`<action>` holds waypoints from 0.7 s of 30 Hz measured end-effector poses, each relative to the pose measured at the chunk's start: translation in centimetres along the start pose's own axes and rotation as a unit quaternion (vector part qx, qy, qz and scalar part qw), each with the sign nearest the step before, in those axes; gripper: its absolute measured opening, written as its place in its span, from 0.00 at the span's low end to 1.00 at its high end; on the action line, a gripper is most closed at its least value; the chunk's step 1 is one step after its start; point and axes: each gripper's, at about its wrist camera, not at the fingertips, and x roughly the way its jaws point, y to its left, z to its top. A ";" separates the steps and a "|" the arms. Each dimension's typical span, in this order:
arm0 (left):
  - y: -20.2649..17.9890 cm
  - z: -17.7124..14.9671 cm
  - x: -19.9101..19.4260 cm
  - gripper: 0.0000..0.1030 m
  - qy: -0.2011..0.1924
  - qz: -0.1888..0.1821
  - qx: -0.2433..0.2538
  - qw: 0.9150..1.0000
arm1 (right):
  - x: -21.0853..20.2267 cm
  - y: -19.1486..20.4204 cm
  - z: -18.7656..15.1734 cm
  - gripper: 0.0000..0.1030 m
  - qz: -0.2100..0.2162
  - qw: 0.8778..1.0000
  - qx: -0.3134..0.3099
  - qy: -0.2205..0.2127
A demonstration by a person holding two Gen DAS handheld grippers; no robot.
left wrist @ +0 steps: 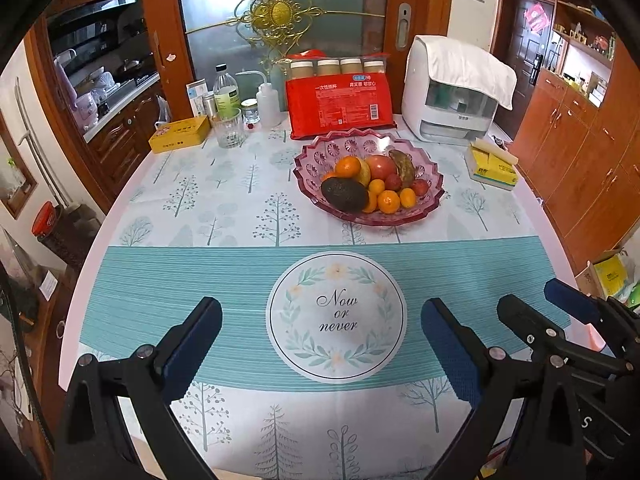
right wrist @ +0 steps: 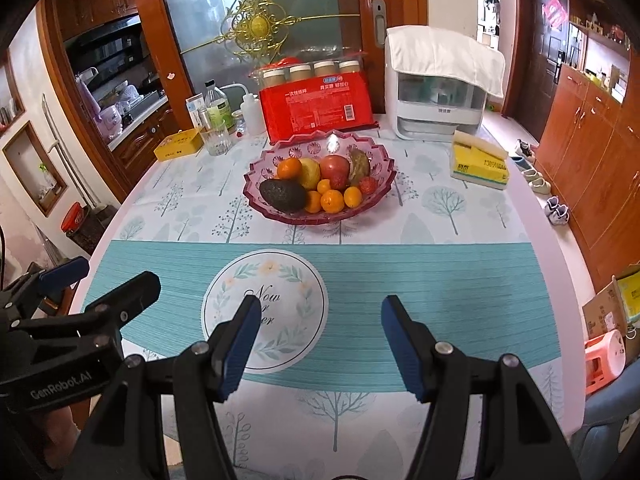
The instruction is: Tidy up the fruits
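Observation:
A pink glass fruit bowl point(left wrist: 430, 196) point(right wrist: 256, 196) stands past the middle of the table. It holds a dark avocado point(left wrist: 344, 194) point(right wrist: 283, 195), several oranges point(left wrist: 347, 167) point(right wrist: 332, 201), a red apple point(left wrist: 380, 166) point(right wrist: 334, 168), a yellow fruit point(right wrist: 310, 172), a brownish fruit point(left wrist: 404, 166) and small red fruits. My left gripper point(left wrist: 322, 324) is open and empty above the round "Now or never" mat point(left wrist: 336, 316) point(right wrist: 266, 308). My right gripper point(right wrist: 316, 320) is open and empty beside it, and shows at the right of the left wrist view point(left wrist: 560, 304).
At the back stand a red packet of cups point(left wrist: 340, 100), a white appliance under a cloth point(left wrist: 452, 92), a glass point(left wrist: 229, 128), bottles point(left wrist: 226, 92) and a yellow box point(left wrist: 180, 134). A yellow tissue pack point(left wrist: 492, 164) lies at the right. Cabinets line the right wall.

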 end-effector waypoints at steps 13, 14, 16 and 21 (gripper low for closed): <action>0.2 -0.3 -0.1 0.96 0.006 -0.002 -0.003 1.000 | 0.0 0.0 -0.1 0.61 -0.001 1.000 -0.002 -0.001; 0.2 -0.4 -0.1 0.96 0.007 -0.002 -0.003 1.000 | 0.0 -0.1 -0.2 0.61 -0.001 1.000 -0.002 -0.001; 0.1 -0.4 0.1 0.96 0.008 -0.002 -0.005 1.000 | -0.1 0.0 -0.2 0.61 -0.001 1.000 -0.002 -0.001; 0.1 -0.5 0.1 0.96 0.009 -0.002 -0.005 1.000 | -0.1 0.0 -0.2 0.61 0.001 1.000 -0.002 0.000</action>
